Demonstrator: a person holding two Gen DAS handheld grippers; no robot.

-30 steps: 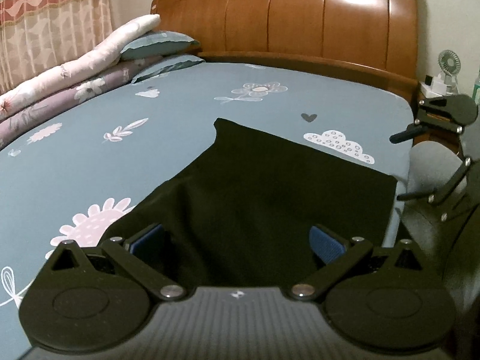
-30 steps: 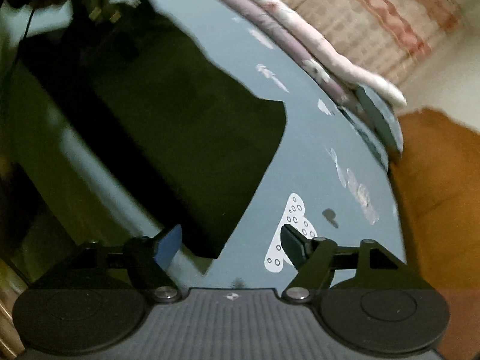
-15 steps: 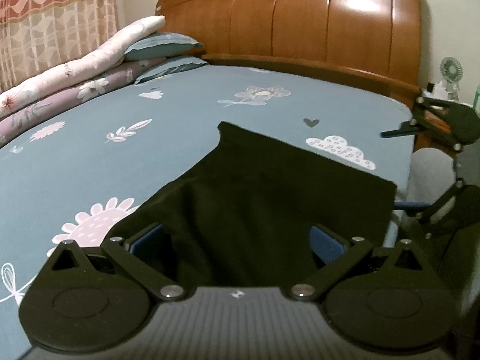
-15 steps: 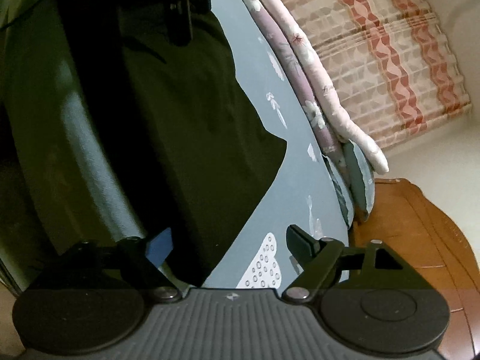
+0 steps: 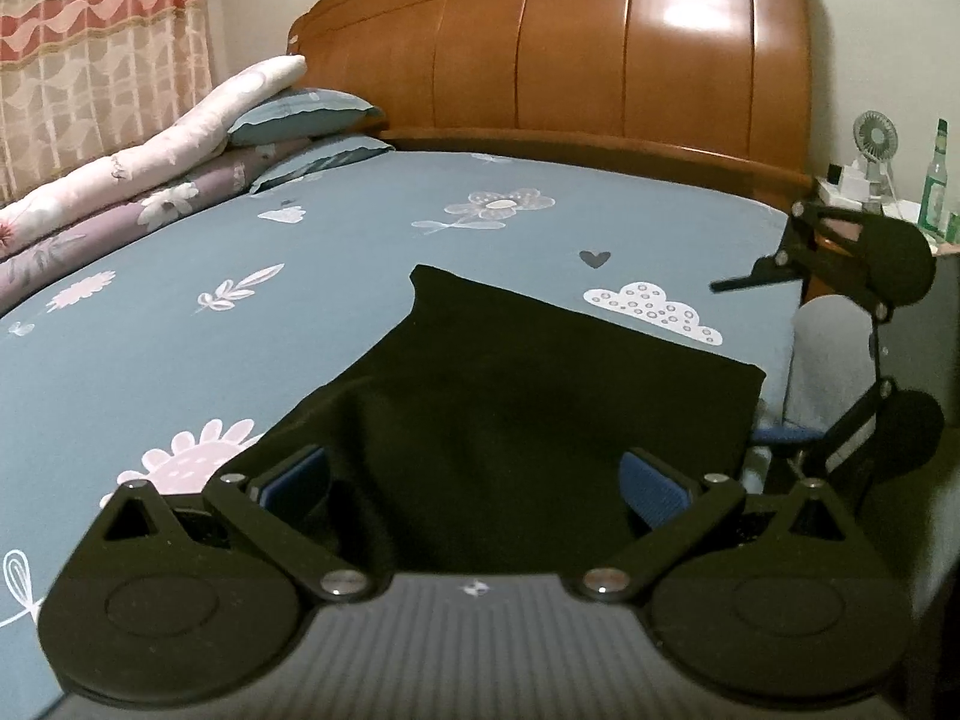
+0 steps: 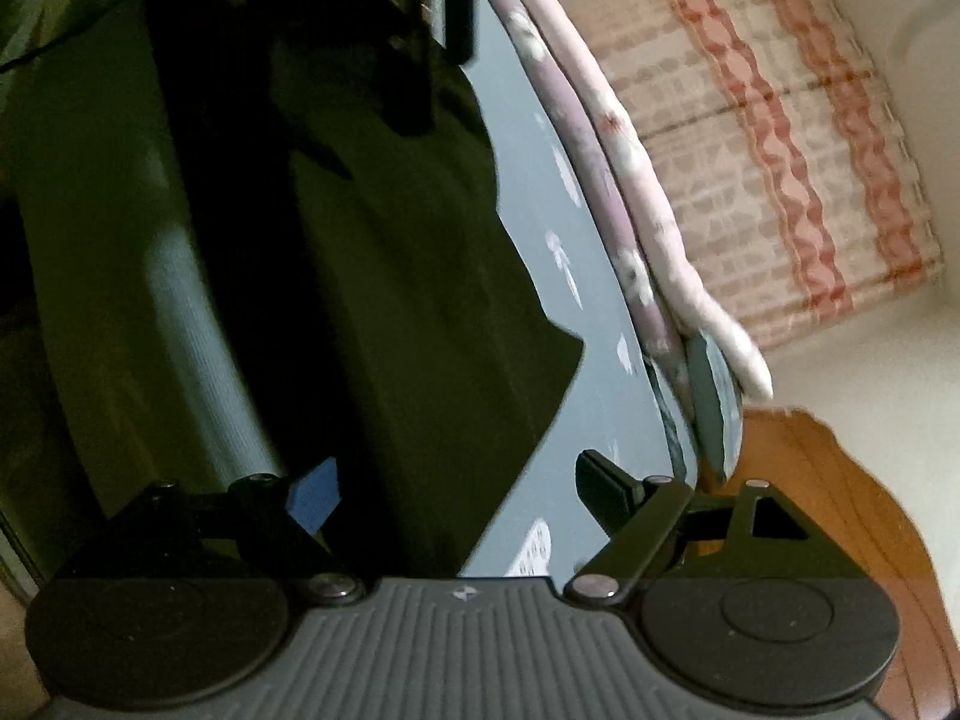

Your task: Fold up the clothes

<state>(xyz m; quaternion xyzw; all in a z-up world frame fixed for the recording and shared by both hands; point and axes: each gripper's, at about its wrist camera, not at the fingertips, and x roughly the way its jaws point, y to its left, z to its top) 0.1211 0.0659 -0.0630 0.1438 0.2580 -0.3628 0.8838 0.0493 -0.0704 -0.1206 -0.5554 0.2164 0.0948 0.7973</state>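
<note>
Black garment (image 5: 528,396): dark cloth lying flat on the bed sheet (image 5: 252,360), spread ahead of the left claw; its near part runs in between that claw's fingers.
Garment edges: far edge straight, one far corner raised to a small point ahead and a little left of the left claw; other far corner out toward the right claw.
Left claw (image 5: 474,480): jaws stand wide, blue pads to either side of the cloth; whether the pads touch it, cannot tell; no pinch seen.
Right claw (image 6: 459,489): rolled onto its side, jaws wide and opening; garment edge (image 6: 384,312) and bare sheet lie between the fingers, neither pad pressing on the cloth.
Right claw seen from the left wrist (image 5: 741,360): at the mattress side, just beyond the garment's right corner, one finger above, one below with its blue pad by the cloth's edge.
Bed sheet: grey-blue, printed with flowers, leaves, a heart and a white cloud (image 5: 654,312) just past the garment's far edge.
Headboard (image 5: 570,60): polished wood, far ahead of the left claw.
Bedding: rolled floral quilts (image 5: 120,192) and two pillows (image 5: 306,120) far to the left.
Curtain (image 5: 102,42): pink and red wave pattern, behind the quilts.
Nightstand items: small fan (image 5: 876,138) and green bottle (image 5: 937,180), far right, behind the right claw.
</note>
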